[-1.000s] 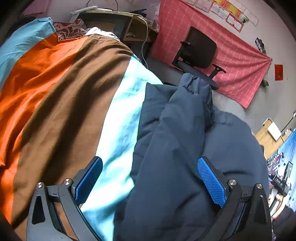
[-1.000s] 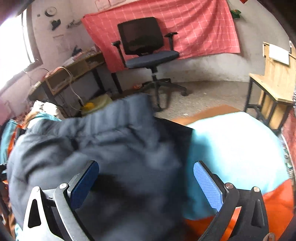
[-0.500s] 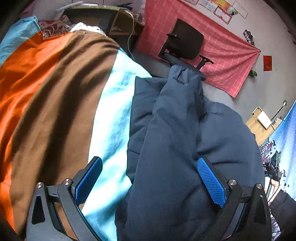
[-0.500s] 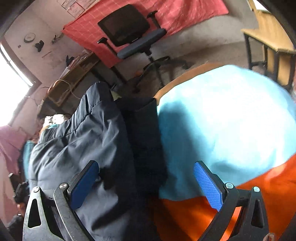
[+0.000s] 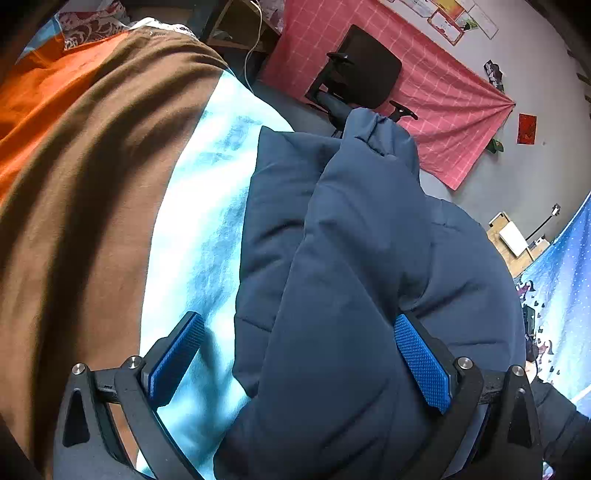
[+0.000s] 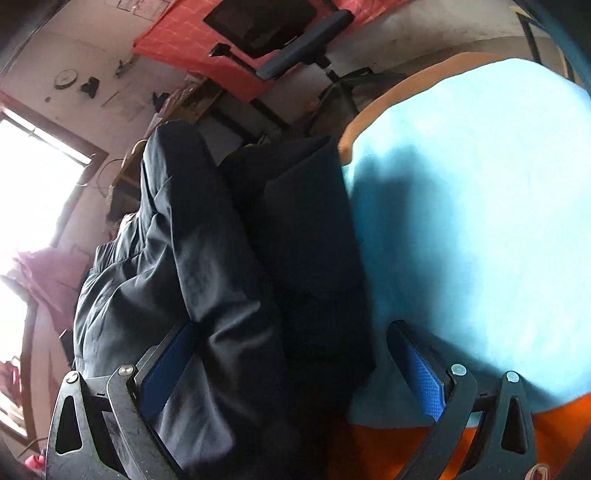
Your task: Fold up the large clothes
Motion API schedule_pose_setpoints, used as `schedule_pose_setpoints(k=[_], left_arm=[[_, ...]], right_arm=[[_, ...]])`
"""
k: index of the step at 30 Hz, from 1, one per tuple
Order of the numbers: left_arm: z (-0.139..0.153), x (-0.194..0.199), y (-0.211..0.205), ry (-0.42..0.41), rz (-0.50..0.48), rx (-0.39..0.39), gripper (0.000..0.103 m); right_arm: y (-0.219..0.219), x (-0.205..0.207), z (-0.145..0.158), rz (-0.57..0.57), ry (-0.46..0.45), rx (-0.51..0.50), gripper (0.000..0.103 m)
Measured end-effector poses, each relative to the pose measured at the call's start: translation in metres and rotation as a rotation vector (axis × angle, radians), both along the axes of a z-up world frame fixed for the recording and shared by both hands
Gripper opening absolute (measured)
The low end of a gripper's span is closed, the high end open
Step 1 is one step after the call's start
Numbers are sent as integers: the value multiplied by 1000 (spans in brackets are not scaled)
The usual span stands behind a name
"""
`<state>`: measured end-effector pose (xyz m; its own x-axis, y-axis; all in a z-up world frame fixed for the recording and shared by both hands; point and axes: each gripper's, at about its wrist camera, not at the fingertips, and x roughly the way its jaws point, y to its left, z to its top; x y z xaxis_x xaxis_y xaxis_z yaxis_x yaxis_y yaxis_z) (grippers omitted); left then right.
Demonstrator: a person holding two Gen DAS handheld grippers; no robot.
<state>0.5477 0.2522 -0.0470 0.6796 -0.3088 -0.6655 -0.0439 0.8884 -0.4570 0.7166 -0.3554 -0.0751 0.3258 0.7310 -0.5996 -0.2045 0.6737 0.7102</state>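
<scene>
1. Your jacket (image 5: 354,266), dark navy & padded, lies on the bed, on the light-blue band of the striped cover (image 5: 199,229). One sleeve is folded over the body, cuff pointing toward the far edge.
2. In the right wrist view the same jacket (image 6: 207,280) runs lengthwise away from you, w/ a darker folded part beside the sleeve, next to the light-blue area of the cover (image 6: 472,206).
3. Your left gripper (image 5: 299,362) sits low over the near end of the jacket; jaws wide apart. The sleeve bulk fills most of the gap. The right-hand blue pad touches fabric; the left-hand pad is over the light-blue cover, just beside the jacket's edge.
4. Your right gripper (image 6: 291,373) also has its jaws wide apart, nothing clamped. Jacket fabric lies between them; the left-hand pad is against the sleeve, the right-hand pad over the cover.
5. Cover bands in the left wrist view, going left from the jacket: light blue, brown, orange.
6. Beyond the bed: a black office chair (image 5: 358,66) in front of a pink checked cloth (image 5: 436,96) hung on the grey wall.
7. A table (image 5: 236,26) w/ clutter and a white cable stands near the bed's far corner.
8. Right wrist view: bright window (image 6: 33,184) at left, overexposed; chair (image 6: 280,26) near the top of the frame.
</scene>
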Motion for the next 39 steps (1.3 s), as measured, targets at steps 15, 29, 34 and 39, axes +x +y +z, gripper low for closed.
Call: schedule_pose_setpoints(k=[15,29,34,39], left_arm=[[2,16,1,15,-38,5,102],[3,20,-7,40,-59,-47,102],[10,18,-8,34,-89,-65,100],[17,17,-4,54,-45,-92,83]], right_arm=[[12,8,-5,73,7,38,103],[15,4,-5,69,-4,31,103],[18,1,-3,57,6,15,103],[18,2,-2,20,65,25,103]])
